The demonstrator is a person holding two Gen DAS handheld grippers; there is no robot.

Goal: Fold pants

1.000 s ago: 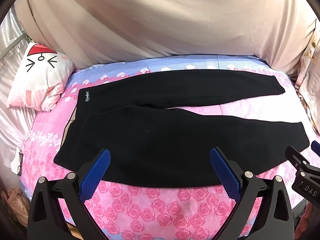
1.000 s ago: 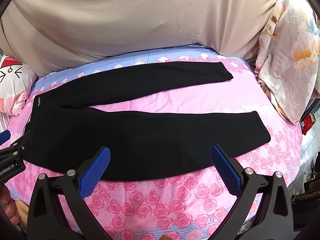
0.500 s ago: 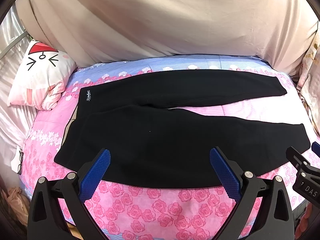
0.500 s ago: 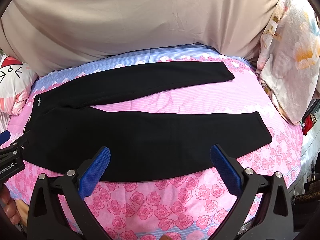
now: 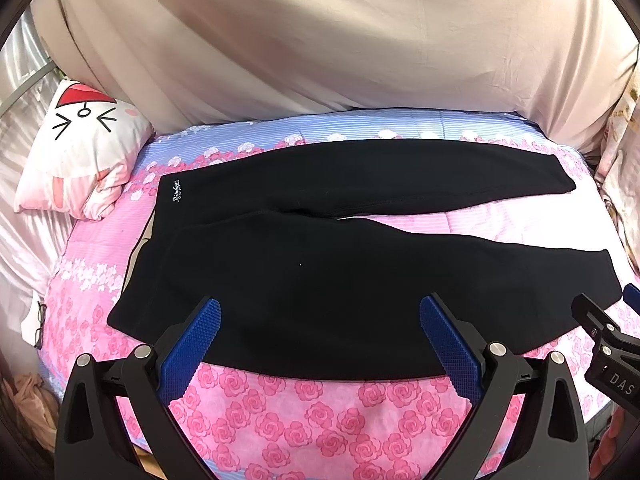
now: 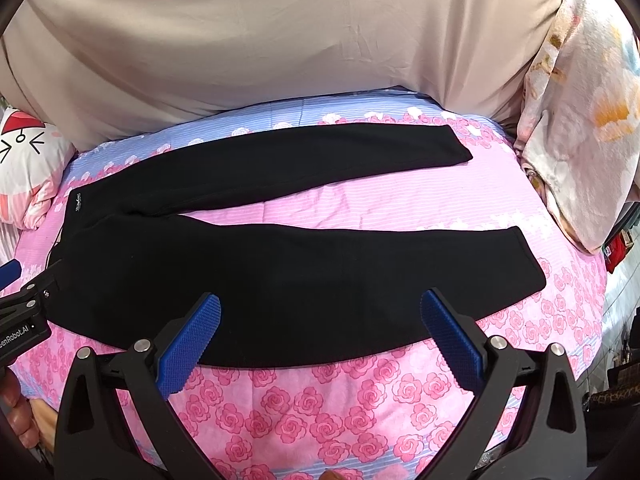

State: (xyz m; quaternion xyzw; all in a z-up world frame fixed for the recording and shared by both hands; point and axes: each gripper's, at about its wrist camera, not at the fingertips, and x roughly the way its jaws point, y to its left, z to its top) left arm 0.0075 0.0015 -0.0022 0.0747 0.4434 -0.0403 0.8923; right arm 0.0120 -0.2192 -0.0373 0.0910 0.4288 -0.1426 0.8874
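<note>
Black pants [image 5: 340, 264] are lying flat across the middle of the frame on the rose-print bed [image 5: 320, 408], legs spreading toward the right. The left gripper [image 5: 320, 320] and right gripper [image 6: 320, 316] are hovering at the bottom, jaws spread apart, gripping nothing.

1. Left gripper [image 5: 320, 312]: jaws spread wide apart, nothing between the blue ribbed pads [image 5: 192, 346]. Black finger arms rise from the lower frame edge, evenly splayed.
2. Right gripper [image 6: 320, 312]: jaws likewise wide apart, nothing clamped; blue pads [image 6: 450, 340] face each other across the gap.
3. Both units are held side by side, each visible at the margin of the other's view.
4. Fingers of the person's left hand [image 6: 18, 416] show at the lower left of the right wrist view.
</note>
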